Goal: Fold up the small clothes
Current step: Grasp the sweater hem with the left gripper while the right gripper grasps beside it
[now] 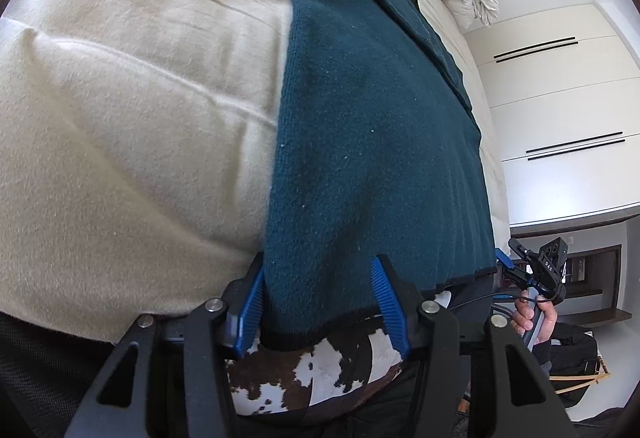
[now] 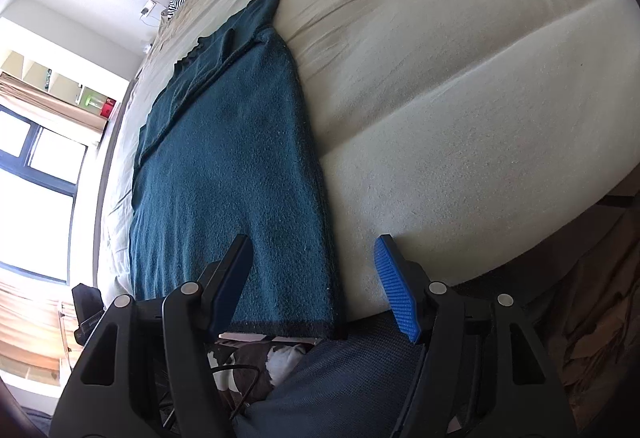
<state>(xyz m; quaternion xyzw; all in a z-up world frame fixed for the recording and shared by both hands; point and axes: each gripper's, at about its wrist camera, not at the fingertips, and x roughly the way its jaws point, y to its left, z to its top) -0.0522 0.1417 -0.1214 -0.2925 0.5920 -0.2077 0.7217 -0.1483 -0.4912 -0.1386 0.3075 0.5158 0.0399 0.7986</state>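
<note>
Left gripper (image 1: 324, 302): fingers spread wide, straddling the hem's left corner, gripping nothing
Teal garment (image 1: 368, 142): lies flat and lengthwise on the bed (image 1: 120, 118), dark-trimmed hem at the near edge, a folded layer on top at its far end
Right gripper (image 2: 316, 278): released, fingers parted over the hem's right corner and bare bedding
Near edge: cow-pattern rug (image 1: 320, 370) below
</note>
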